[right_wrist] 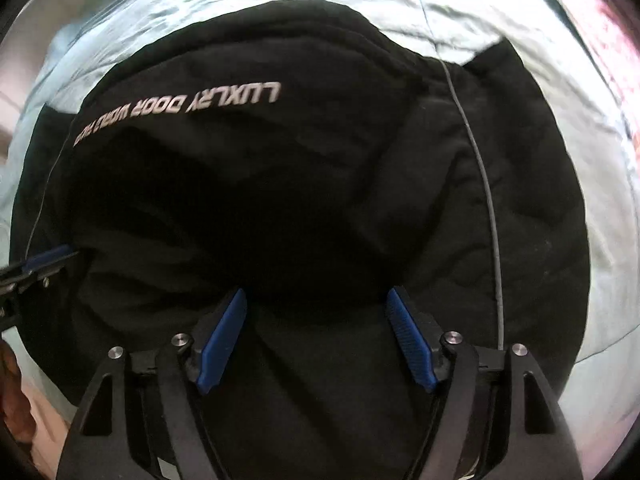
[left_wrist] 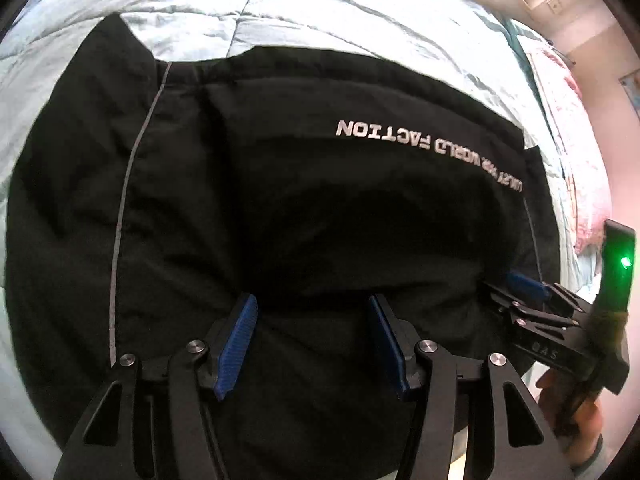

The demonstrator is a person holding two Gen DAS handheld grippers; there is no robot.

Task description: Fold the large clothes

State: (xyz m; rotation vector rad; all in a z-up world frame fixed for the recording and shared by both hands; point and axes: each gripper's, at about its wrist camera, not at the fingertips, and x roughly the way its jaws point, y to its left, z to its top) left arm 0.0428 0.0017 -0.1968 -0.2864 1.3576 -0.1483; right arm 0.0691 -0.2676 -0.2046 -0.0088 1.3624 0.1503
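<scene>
Black jacket (left_wrist: 280, 200) lies spread on the pale blue quilt (left_wrist: 280, 4) of the bed, printed lettering (left_wrist: 432, 148) facing up and reading upside down to me, so the collar end is toward me or the hem is; I cannot tell which. 2 grey piping lines (left_wrist: 124, 208) run down the side panels.

My left gripper (left_wrist: 312, 344) sits low over the near part of the garment, jaws spread wide, nothing between the blue pads (left_wrist: 236, 344). My right gripper (right_wrist: 316, 336) is likewise wide apart and holds nothing, just above dark fabric. From the left wrist view, the right tool appears at the jacket's right side near its piping; from the right wrist view, the left tool's tip (right_wrist: 48, 260) shows at the far left edge of the cloth.

Judgement: I have both tools placed side by side along the near edge so 1 grip on each side can lift it evenly. The fabric bulges and creases in the middle, so a shallow pinch may catch only the top layer. Fold not yet started.
</scene>
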